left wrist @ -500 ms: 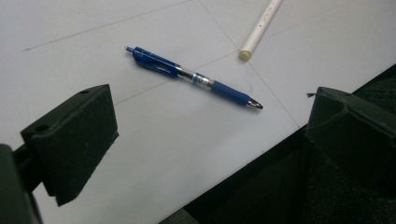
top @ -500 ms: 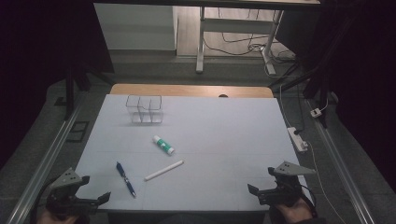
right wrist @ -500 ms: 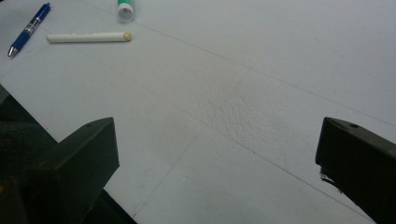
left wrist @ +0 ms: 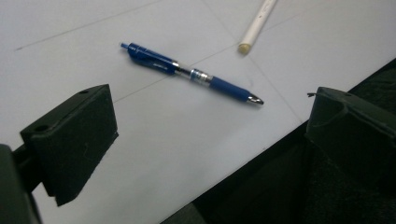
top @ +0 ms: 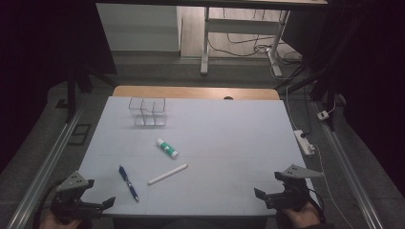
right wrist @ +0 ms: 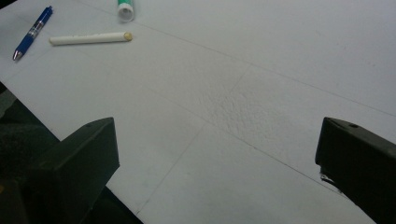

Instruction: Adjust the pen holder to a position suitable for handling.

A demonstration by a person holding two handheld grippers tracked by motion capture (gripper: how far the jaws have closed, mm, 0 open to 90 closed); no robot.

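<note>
Pen: blue pen (top: 128, 183) lies flat on table (top: 229, 138), near front edge, left half; long axis diagonal, tip toward the person.
L gripper: left gripper (top: 102, 204) at front-left corner, jaws wide apart, nothing betw. them; pen (left wrist: 191, 73) just ahead, beyond the jaws.
R gripper: right gripper (top: 261, 196) at front-right, jaws spread full, empty; pen (right wrist: 32, 31) well apart, far left in its view.
Nearer hand: left, clearly.
Others: white stick (top: 167, 174) just beside pen; glue stick (top: 167, 148) further back; clear organiser (top: 147, 111) at rear.
Likely next: L reaches fwd, jaws set across pen's axis.
</note>
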